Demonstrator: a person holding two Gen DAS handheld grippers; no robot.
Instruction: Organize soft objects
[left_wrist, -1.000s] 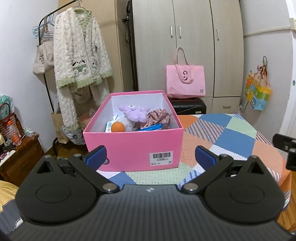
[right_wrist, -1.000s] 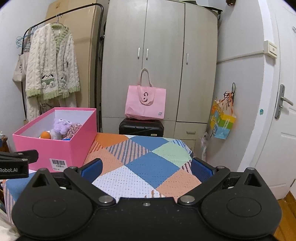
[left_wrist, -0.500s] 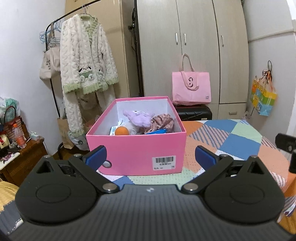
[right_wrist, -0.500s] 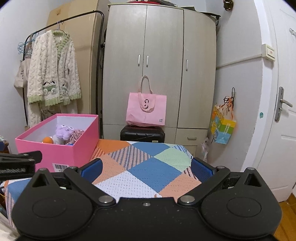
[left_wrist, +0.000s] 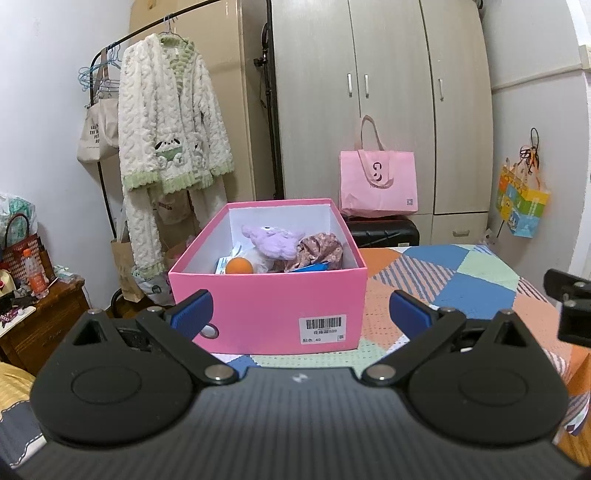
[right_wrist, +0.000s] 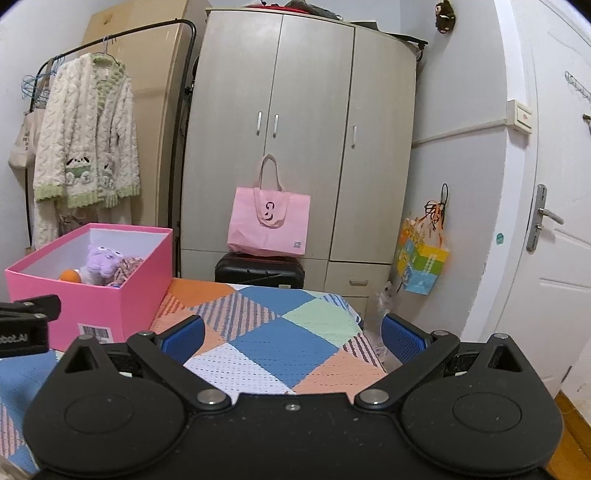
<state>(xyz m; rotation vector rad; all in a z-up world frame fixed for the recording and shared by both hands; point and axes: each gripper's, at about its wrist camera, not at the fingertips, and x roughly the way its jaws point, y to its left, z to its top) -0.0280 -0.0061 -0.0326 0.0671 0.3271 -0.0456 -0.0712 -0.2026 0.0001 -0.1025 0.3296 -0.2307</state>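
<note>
A pink box (left_wrist: 266, 306) stands on the patchwork-covered table (left_wrist: 461, 280). Inside it lie a purple plush toy (left_wrist: 271, 242), an orange ball (left_wrist: 239, 266), a floral cloth bundle (left_wrist: 319, 247) and a blue item (left_wrist: 310, 266). My left gripper (left_wrist: 301, 314) is open and empty, held in front of the box and short of it. My right gripper (right_wrist: 293, 338) is open and empty over the table, to the right of the box (right_wrist: 92, 295). The plush (right_wrist: 101, 260) and ball (right_wrist: 70, 276) also show in the right wrist view.
A wardrobe (right_wrist: 295, 147) with a pink tote bag (right_wrist: 267, 225) on a black suitcase (right_wrist: 258, 271) stands behind the table. A fluffy robe (left_wrist: 166, 129) hangs on a rack at left. A wooden side table (left_wrist: 40, 317) with a bottle is far left. A door (right_wrist: 554, 221) is at right.
Both grippers have tilted up and drawn back a little, so the box and table sit lower in both views. Both stay open and empty.
</note>
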